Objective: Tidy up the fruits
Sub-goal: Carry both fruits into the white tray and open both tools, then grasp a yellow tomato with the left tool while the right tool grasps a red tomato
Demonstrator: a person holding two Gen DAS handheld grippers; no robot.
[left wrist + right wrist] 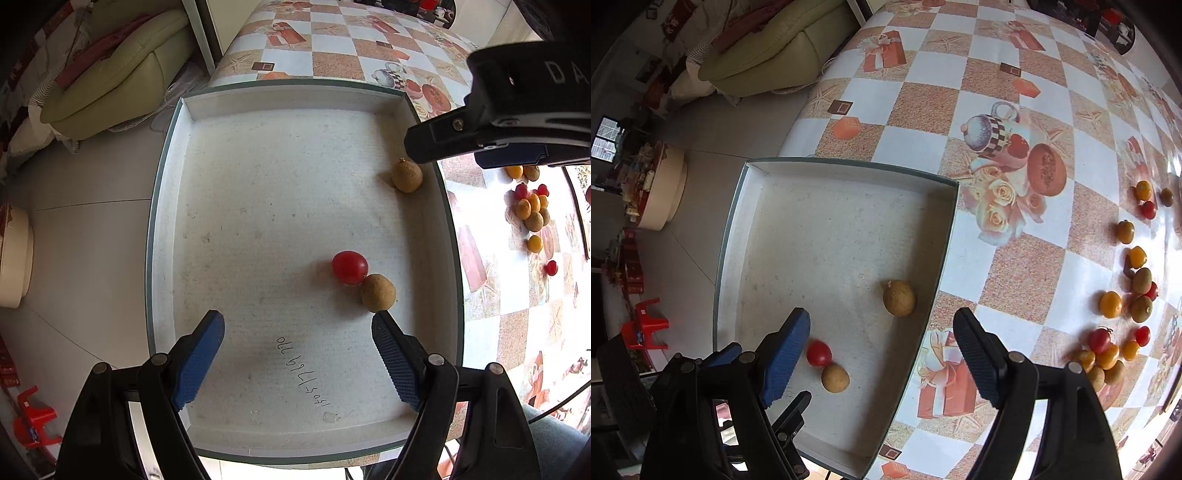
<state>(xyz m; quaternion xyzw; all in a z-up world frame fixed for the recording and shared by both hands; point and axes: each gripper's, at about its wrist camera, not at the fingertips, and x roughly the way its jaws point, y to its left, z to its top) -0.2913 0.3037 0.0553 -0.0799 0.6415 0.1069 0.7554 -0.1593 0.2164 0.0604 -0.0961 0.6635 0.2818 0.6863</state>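
A shallow white box (pixel 177 206) sat at the table's (pixel 1015 277) left edge, partly overhanging it, and three fruits lay on its floor. A red cherry tomato (pixel 349 267) touched a tan longan (pixel 378 292) near the box's right wall toward the near end, and a second longan (pixel 406 177) lay alone against that same wall nearer the far corner. Handwriting (pixel 303 373) on the floor near the near edge appeared upside down and read something like "tos b1b 110"; it could not be made out surely. The left gripper (pixel 298 358) hovered over the box's near end, its blue-padded fingers spread wide and empty. The right gripper (pixel 881 354) hung over the box's right wall, fingers likewise apart, holding nothing; white letters "DA" showed on its body. The remaining fruits (pixel 1123 306), orange, red and tan, lay scattered on the checked tablecloth toward the table's right side.
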